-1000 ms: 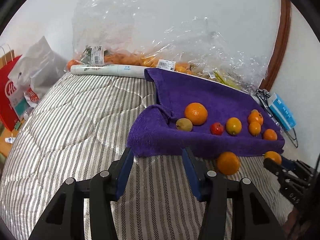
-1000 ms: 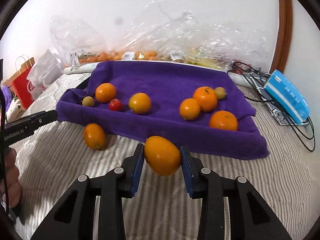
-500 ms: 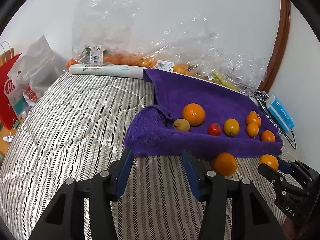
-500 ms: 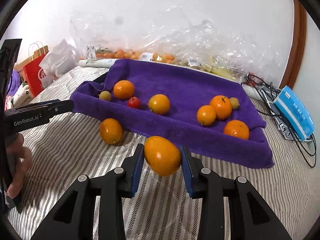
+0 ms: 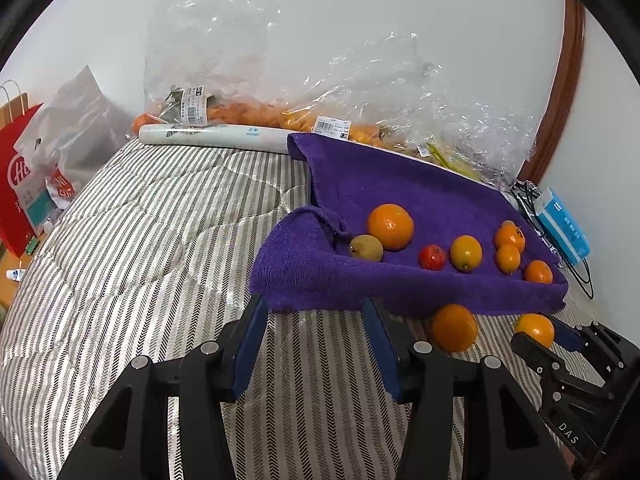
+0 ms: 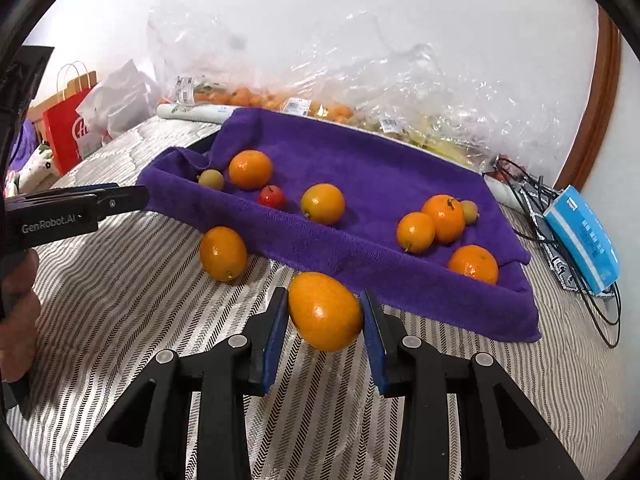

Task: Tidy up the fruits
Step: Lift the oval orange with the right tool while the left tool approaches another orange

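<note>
A purple towel (image 6: 360,160) lies on the striped bed and holds several oranges, a small red fruit (image 6: 271,197) and small green fruits. My right gripper (image 6: 324,312) is shut on an orange fruit (image 6: 324,312) and holds it just in front of the towel's near edge; it also shows in the left wrist view (image 5: 534,330). Another orange (image 6: 223,253) lies on the bed against the towel edge, also in the left wrist view (image 5: 454,327). My left gripper (image 5: 314,336) is open and empty, just short of the towel's left corner (image 5: 288,256).
Clear plastic bags of fruit (image 5: 280,116) and a white roll (image 5: 212,136) lie along the wall. A red paper bag (image 5: 20,184) stands at the left. A blue box (image 6: 584,236) and black cables (image 6: 560,216) lie right of the towel.
My right gripper has lifted a little and swung with the orange still in it. The left gripper has stayed open and drifted slightly.
</note>
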{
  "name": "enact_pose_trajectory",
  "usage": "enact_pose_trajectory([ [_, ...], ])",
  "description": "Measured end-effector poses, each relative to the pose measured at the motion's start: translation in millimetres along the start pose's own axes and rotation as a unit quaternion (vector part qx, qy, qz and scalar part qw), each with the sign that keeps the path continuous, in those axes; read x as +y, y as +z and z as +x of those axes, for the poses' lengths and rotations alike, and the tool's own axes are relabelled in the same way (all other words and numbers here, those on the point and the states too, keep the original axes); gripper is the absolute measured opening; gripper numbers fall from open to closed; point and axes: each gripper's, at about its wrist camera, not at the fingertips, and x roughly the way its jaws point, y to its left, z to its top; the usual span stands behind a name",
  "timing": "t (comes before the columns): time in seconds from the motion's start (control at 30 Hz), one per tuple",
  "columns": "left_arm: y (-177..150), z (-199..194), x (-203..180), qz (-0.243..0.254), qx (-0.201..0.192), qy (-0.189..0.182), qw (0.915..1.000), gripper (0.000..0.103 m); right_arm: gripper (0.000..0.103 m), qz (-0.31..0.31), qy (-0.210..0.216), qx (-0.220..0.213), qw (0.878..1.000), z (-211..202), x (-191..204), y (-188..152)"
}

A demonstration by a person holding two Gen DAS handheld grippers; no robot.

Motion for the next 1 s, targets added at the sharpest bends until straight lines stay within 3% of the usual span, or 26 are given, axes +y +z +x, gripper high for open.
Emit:
enact_pose_trajectory([
  [1.0, -3, -11, -15, 0.049, -0.019, -0.037, 0.9979, 0.048, 0.036, 0.064, 0.001, -0.015, 0.998, -5, -23, -2],
])
